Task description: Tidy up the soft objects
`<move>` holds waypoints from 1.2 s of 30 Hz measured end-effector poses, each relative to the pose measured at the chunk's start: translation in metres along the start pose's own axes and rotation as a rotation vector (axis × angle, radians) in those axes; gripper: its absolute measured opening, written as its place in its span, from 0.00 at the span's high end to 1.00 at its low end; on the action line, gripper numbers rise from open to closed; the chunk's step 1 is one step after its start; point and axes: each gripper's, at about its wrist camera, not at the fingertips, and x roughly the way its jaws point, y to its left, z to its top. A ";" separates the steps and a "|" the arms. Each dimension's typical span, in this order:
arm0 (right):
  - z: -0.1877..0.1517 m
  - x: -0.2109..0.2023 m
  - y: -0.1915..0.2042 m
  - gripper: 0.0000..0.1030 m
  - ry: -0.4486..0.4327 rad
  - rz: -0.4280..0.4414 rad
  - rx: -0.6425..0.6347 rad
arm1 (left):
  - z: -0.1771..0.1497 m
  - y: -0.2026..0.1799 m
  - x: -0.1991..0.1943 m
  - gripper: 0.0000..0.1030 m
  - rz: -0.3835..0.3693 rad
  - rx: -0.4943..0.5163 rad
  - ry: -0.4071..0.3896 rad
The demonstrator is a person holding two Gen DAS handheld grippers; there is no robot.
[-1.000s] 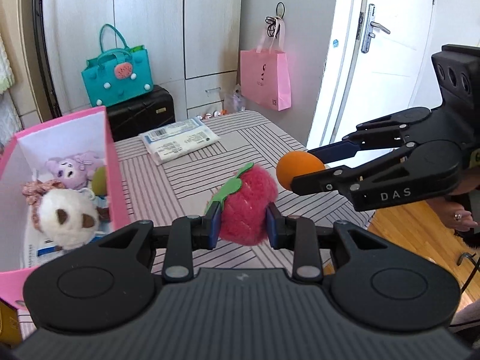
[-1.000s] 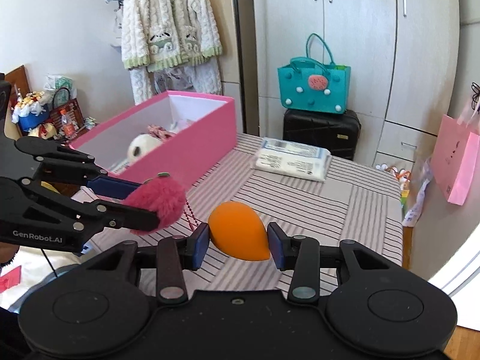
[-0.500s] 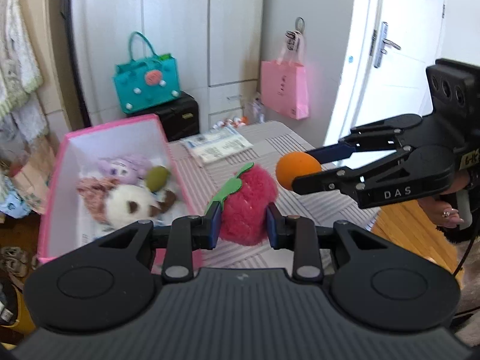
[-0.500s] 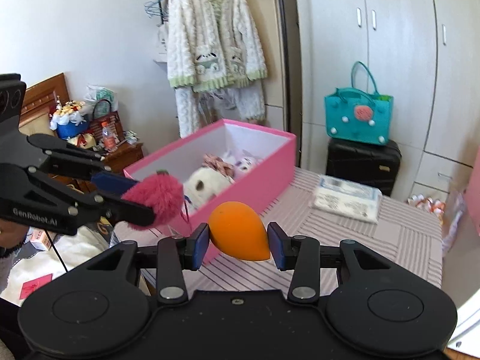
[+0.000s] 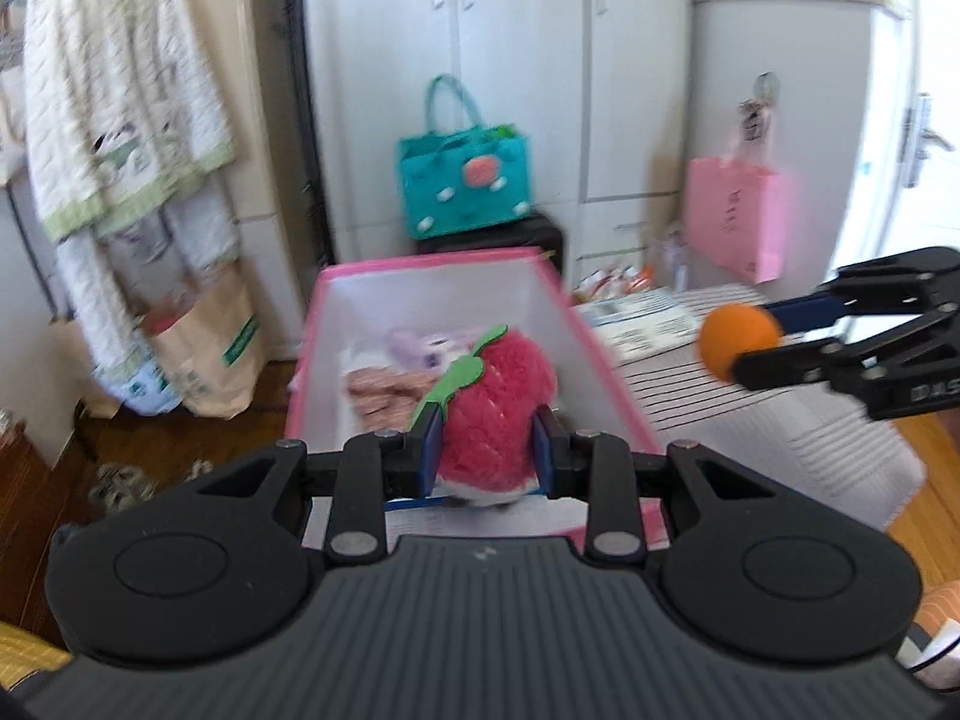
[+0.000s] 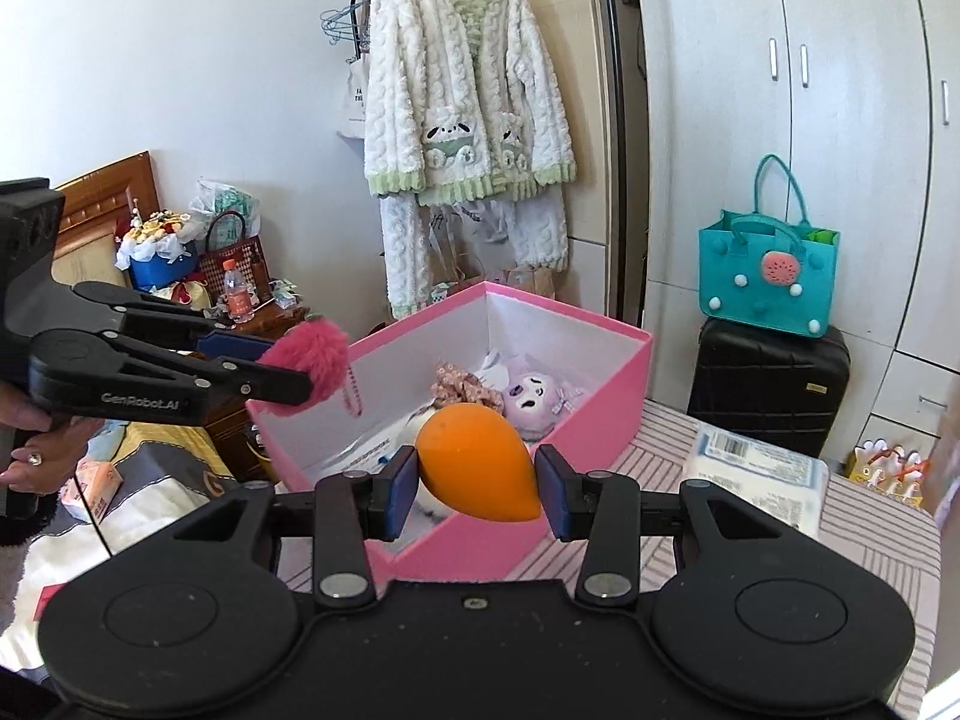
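My left gripper (image 5: 485,444) is shut on a fuzzy red strawberry plush (image 5: 495,408) with a green leaf and holds it above the near end of the pink box (image 5: 600,354). My right gripper (image 6: 477,483) is shut on an orange egg-shaped sponge (image 6: 477,468) and holds it over the box's (image 6: 600,414) near wall. The box holds a purple plush (image 6: 537,399), a floral scrunchie (image 6: 465,387) and a white plush, mostly hidden. In the right wrist view the left gripper (image 6: 300,366) with the strawberry (image 6: 312,360) is over the box's left corner.
The box stands on a striped table (image 6: 870,534). A white wipes pack (image 6: 756,468) lies on the table behind it. A teal bag (image 6: 768,276) sits on a black suitcase (image 6: 768,390). A pink bag (image 5: 738,216) hangs by the door. A robe (image 6: 468,114) hangs at the left.
Both grippers swung left toward the pink box, each still holding its object. The strawberry and the orange sponge are now over the box instead of over the table.
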 end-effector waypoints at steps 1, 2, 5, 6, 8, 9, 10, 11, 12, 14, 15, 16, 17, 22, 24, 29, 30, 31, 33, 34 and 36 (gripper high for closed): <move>0.002 0.005 -0.002 0.54 -0.001 -0.002 -0.004 | 0.002 0.008 0.006 0.71 0.015 -0.009 0.015; 0.006 0.011 -0.003 0.54 0.001 -0.003 -0.007 | 0.004 0.016 0.013 0.71 0.029 -0.014 0.035; 0.016 0.030 -0.006 0.54 0.004 -0.012 -0.018 | 0.005 0.025 0.042 0.71 0.075 0.060 0.126; 0.020 0.036 -0.007 0.54 0.005 -0.014 -0.018 | 0.006 0.025 0.054 0.71 0.103 0.098 0.165; 0.026 0.050 -0.011 0.54 0.008 -0.014 -0.013 | 0.006 0.024 0.070 0.71 0.125 0.165 0.206; 0.029 0.056 -0.012 0.54 0.012 -0.014 -0.012 | 0.009 0.024 0.073 0.71 0.122 0.180 0.216; 0.031 0.063 -0.014 0.54 0.016 -0.015 -0.011 | 0.010 0.025 0.077 0.71 0.118 0.187 0.227; 0.034 0.071 -0.016 0.54 0.025 -0.016 -0.010 | 0.012 0.027 0.082 0.71 0.117 0.195 0.238; 0.036 0.078 -0.017 0.54 0.033 -0.014 -0.012 | 0.012 0.029 0.086 0.70 0.120 0.201 0.244; 0.040 0.091 -0.020 0.54 0.049 -0.013 -0.008 | 0.011 0.030 0.095 0.70 0.135 0.223 0.257; 0.041 0.097 -0.021 0.54 0.057 -0.012 -0.007 | 0.011 0.029 0.098 0.70 0.151 0.239 0.254; 0.043 0.104 -0.022 0.54 0.062 -0.014 -0.005 | 0.009 0.027 0.098 0.70 0.171 0.263 0.240; 0.044 0.109 -0.022 0.54 0.067 -0.016 -0.004 | 0.008 0.024 0.099 0.69 0.187 0.288 0.225; 0.047 0.134 -0.020 0.53 0.084 -0.036 0.016 | 0.008 0.026 0.105 0.61 0.158 0.289 0.230; 0.048 0.144 -0.019 0.53 0.112 -0.037 0.021 | 0.010 0.033 0.111 0.59 0.143 0.239 0.250; 0.049 0.164 -0.020 0.53 0.144 -0.058 0.033 | 0.013 0.045 0.112 0.46 0.155 0.176 0.220; 0.049 0.168 -0.022 0.53 0.152 -0.048 0.039 | 0.014 0.048 0.111 0.46 0.142 0.159 0.217; 0.049 0.172 -0.024 0.52 0.164 -0.042 0.043 | 0.015 0.050 0.111 0.46 0.131 0.141 0.214; 0.050 0.178 -0.024 0.50 0.187 -0.043 0.036 | 0.015 0.055 0.107 0.46 0.111 0.101 0.199; 0.050 0.180 -0.024 0.46 0.190 -0.047 0.033 | 0.015 0.057 0.105 0.45 0.105 0.090 0.194; 0.052 0.177 -0.023 0.46 0.176 -0.043 0.034 | 0.015 0.060 0.099 0.45 0.100 0.064 0.182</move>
